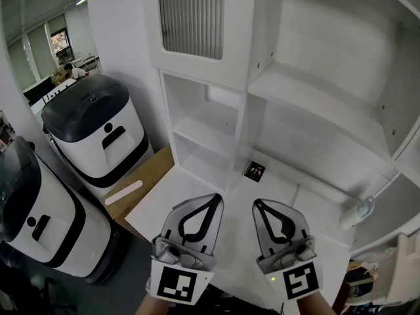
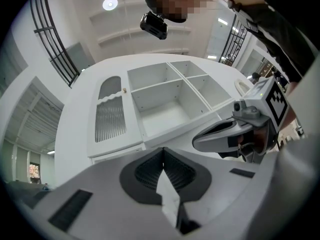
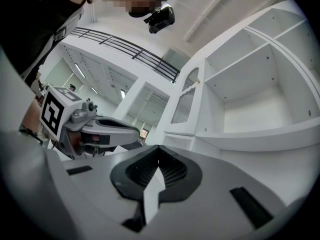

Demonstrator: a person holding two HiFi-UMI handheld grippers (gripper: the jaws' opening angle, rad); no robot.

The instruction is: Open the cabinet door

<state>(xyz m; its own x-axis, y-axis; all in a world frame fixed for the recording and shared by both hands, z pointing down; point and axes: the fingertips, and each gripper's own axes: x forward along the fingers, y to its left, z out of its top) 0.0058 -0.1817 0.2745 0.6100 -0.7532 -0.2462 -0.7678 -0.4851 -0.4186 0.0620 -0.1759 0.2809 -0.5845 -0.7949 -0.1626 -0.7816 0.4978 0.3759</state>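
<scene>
Jaws clamped shut and empty, the left gripper sits nearer than the right gripper to the closed cabinet door up ahead, leftward.

The cabinet door sits at the upper left of the shelving unit, with open compartments to its right and below it. The bench runs along the foot of the unit. On it, at the base of the upright divider, lies a small square card; far to the right, at the bench's edge, lies a small bottle-like thing. The left gripper and right gripper hang side by side over the bench's near part, both pointing towards the shelves. Left of the bench a wooden board carries a flat stick. Further left, on the floor, stand a rounded machine and, nearer the camera, a second machine
</scene>
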